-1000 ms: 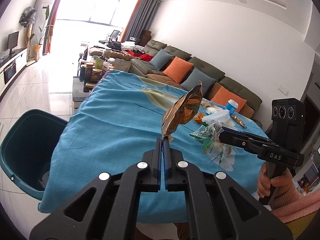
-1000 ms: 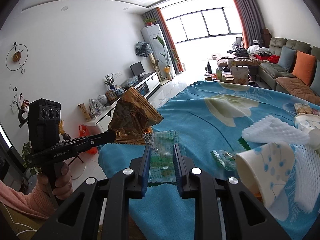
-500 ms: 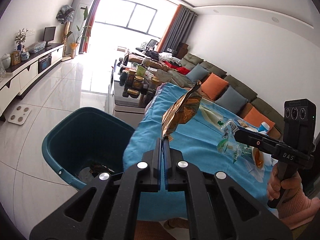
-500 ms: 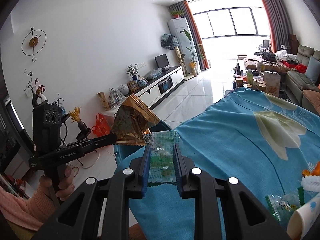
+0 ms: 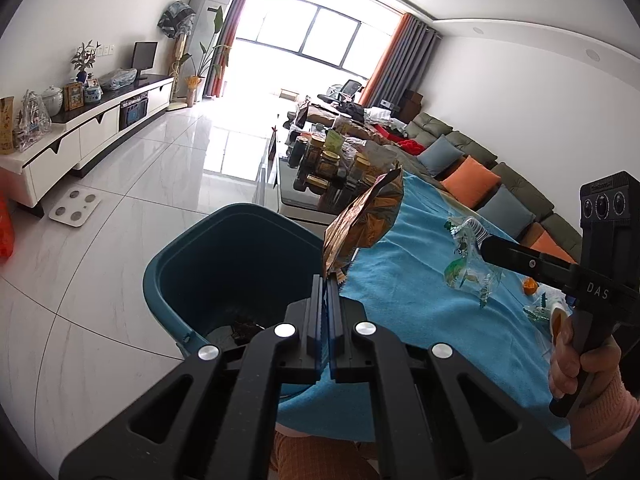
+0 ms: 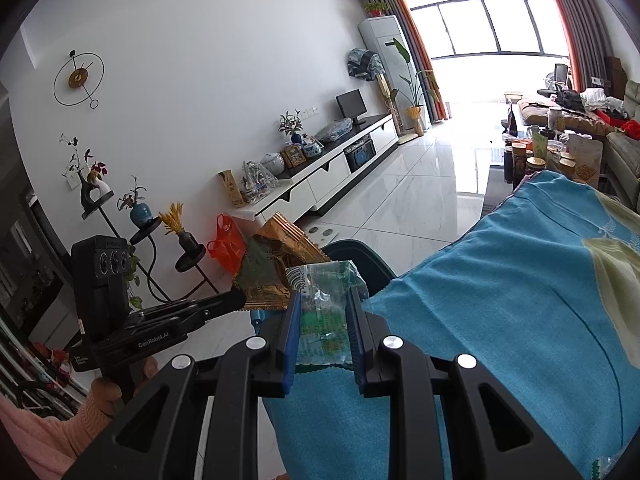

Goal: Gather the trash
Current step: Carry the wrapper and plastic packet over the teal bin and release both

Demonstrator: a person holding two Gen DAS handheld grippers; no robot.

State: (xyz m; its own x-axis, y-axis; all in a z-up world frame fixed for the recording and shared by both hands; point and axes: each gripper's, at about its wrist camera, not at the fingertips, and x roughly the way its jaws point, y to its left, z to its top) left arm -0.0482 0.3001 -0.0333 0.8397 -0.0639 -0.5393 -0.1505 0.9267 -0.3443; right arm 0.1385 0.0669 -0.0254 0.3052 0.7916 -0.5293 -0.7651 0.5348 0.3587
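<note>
The left claw (image 5: 325,280) is closed on the bottom edge of a crumpled gold foil wrapper (image 5: 366,222), which is held upright above the near rim of a teal bin (image 5: 224,264). A clear green-printed wrapper (image 6: 326,308) is pinched in the right claw (image 6: 324,300), over the corner of the blue-clothed worktop (image 6: 520,300). The bin stands on the floor just beside that corner.

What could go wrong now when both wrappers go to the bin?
1. The gold wrapper is pinched only at its bottom corner by the left gripper, so it might slip and land on the floor instead of in the teal bin.
2. The clear wrapper in the right gripper is above the blue tablecloth; released now, it would likely miss the bin.
</note>
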